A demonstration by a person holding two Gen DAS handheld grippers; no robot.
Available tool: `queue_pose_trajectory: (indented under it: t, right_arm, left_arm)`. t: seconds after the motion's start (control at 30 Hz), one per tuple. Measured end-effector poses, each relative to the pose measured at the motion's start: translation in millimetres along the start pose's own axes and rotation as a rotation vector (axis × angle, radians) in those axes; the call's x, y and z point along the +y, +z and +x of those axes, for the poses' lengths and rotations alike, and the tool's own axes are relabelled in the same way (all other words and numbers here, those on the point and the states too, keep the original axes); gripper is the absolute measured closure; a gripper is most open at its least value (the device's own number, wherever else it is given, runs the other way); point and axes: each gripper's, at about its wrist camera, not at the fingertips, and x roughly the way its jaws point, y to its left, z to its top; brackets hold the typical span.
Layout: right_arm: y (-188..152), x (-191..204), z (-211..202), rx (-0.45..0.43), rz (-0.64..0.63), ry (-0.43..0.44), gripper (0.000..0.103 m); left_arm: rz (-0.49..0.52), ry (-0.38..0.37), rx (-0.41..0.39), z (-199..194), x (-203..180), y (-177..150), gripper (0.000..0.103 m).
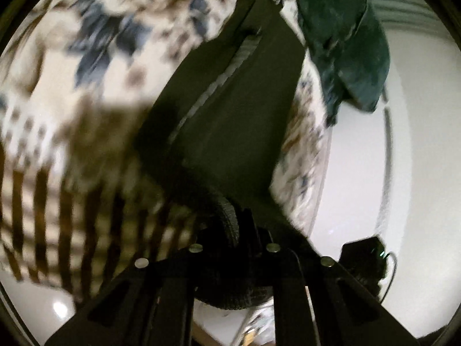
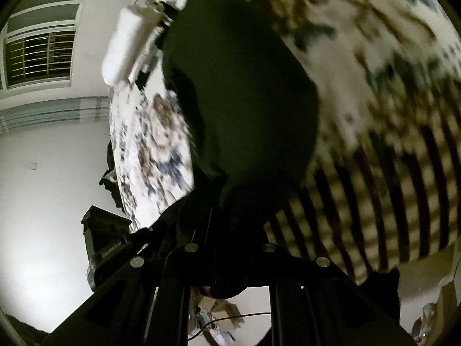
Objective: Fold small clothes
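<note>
Both the left hand-held gripper (image 1: 242, 225) and right hand-held gripper (image 2: 230, 219) pinch a black garment (image 1: 239, 109) stretched above the patterned bedspread (image 1: 86, 86).

From here I can't see either gripper's fingertips, buried under the black garment (image 1: 230, 121), and the patterned cloth (image 2: 374, 92) smears with motion blur in both views.

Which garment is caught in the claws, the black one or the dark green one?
The black garment, which runs down into the left claw and right claw. The dark green garment lies apart on the patterned cloth.
</note>
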Motion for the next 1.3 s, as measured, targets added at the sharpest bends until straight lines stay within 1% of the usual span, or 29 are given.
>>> queue_pose_trajectory:
  t: [0.07, 0.13, 0.17, 0.2, 0.23, 0.3, 0.33, 0.37, 0.4, 0.47, 0.5, 0.6, 0.67, 0.7, 0.77, 0.8, 0.9, 0.93, 0.97, 1.0, 1.03, 1.07, 1.13, 1.17, 1.23, 1.27, 1.3]
  right_arm:
    - [24.1, 23.2, -3.2, -0.026, -0.024, -0.009, 0.091]
    - [48.4, 42.4, -7.2, -0.059, -0.043, -0.022, 0.091]
    - [66.2, 54.1, -8.2, -0.083, -0.056, -0.031, 0.091]
    - [77.4, 61.7, -8.4, -0.099, -0.064, -0.037, 0.091]
    - [97.4, 71.6, -8.0, -0.125, -0.069, -0.045, 0.091]
    - [140.1, 84.1, -6.8, -0.164, -0.057, -0.039, 0.091]
    - [156.1, 88.1, -6.1, -0.18, -0.055, -0.04, 0.091]
    - [180.1, 95.3, -1.3, -0.195, -0.051, -0.037, 0.091]
    - [201.0, 102.7, 4.6, -0.211, -0.046, -0.036, 0.091]
    - [235.7, 112.2, 14.2, -0.232, -0.043, -0.046, 0.091]
    - [256.2, 116.1, 19.5, -0.241, -0.035, -0.055, 0.091]
    - [322.6, 121.0, 43.1, -0.242, -0.002, -0.066, 0.091]
    - [359.4, 122.5, 61.7, -0.22, 0.012, -0.064, 0.091]
    - [375.3, 124.0, 71.6, -0.217, 0.015, -0.077, 0.091]
    - [403.9, 124.8, 89.7, -0.189, 0.029, -0.072, 0.091]
    - [416.2, 123.1, 99.0, -0.168, 0.038, -0.072, 0.09]
    - [445.0, 117.4, 116.3, -0.123, 0.06, -0.048, 0.081]
    - [449.3, 115.6, 116.9, -0.121, 0.065, -0.03, 0.069]
    - [452.0, 113.8, 114.7, -0.131, 0.063, -0.002, 0.059]
    - [453.7, 111.1, 104.6, -0.162, 0.047, 0.02, 0.042]
    - [454.0, 111.0, 96.8, -0.18, 0.027, 0.022, 0.03]
    - [450.7, 110.7, 88.8, -0.187, 0.004, 0.016, 0.028]
    - [444.0, 107.5, 74.6, -0.183, -0.063, -0.038, 0.026]
    - [440.1, 103.2, 71.4, -0.17, -0.1, -0.082, 0.026]
    - [432.3, 93.3, 71.6, -0.124, -0.147, -0.15, 0.026]
    - [429.3, 87.4, 73.4, -0.101, -0.165, -0.175, 0.026]
    - [424.9, 79.5, 77.4, -0.065, -0.189, -0.201, 0.026]
  left_arm:
    - [0.004, -0.018, -0.026, 0.9, -11.2, 27.1, 0.094]
    - [0.008, -0.037, -0.053, 7.5, -24.4, 63.8, 0.094]
    - [0.011, -0.047, -0.058, 10.5, -28.8, 77.6, 0.094]
    - [0.016, -0.053, -0.064, 18.2, -36.8, 101.5, 0.094]
    - [0.019, -0.056, -0.067, 21.5, -39.8, 114.6, 0.094]
    - [0.027, -0.065, -0.077, 32.8, -51.2, 151.6, 0.094]
    - [0.029, -0.066, -0.085, 37.7, -57.5, 169.4, 0.094]
    - [0.035, -0.062, -0.097, 44.3, -65.7, 192.3, 0.094]
    - [0.04, -0.059, -0.105, 49.1, -71.2, 207.7, 0.094]
    - [0.054, -0.044, -0.132, 60.2, -85.3, 247.5, 0.094]
    - [0.061, -0.039, -0.139, 63.8, -89.3, 261.3, 0.094]
    - [0.076, -0.007, -0.163, 79.7, -102.2, 309.2, 0.094]
    - [0.095, 0.027, -0.181, 88.7, -110.6, 339.1, 0.094]
    - [0.101, 0.033, -0.188, 91.5, -112.2, 348.5, 0.094]
    - [0.109, 0.062, -0.197, 98.4, -114.4, 368.2, 0.094]
    - [0.107, 0.072, -0.198, 101.2, -114.2, 373.6, 0.093]
    - [0.096, 0.079, -0.197, 107.3, -110.6, 385.6, 0.092]
    - [0.092, 0.069, -0.19, 109.4, -108.6, 387.1, 0.083]
    - [0.084, 0.058, -0.179, 110.6, -105.8, 387.8, 0.056]
    - [0.079, 0.047, -0.169, 110.6, -102.2, 386.4, 0.037]
    - [0.078, 0.032, -0.166, 108.8, -98.3, 382.3, 0.017]
    - [0.079, 0.019, -0.17, 104.9, -95.6, 378.3, 0.017]
    - [0.091, 0.002, -0.166, 97.1, -88.8, 360.3, 0.017]
    - [0.097, 0.0, -0.164, 93.7, -85.7, 352.0, 0.017]
    - [0.111, 0.002, -0.17, 82.2, -72.5, 319.5, 0.017]
    - [0.109, 0.016, -0.171, 79.0, -67.0, 306.7, 0.017]
    - [0.099, 0.028, -0.169, 76.0, -57.7, 287.0, 0.017]
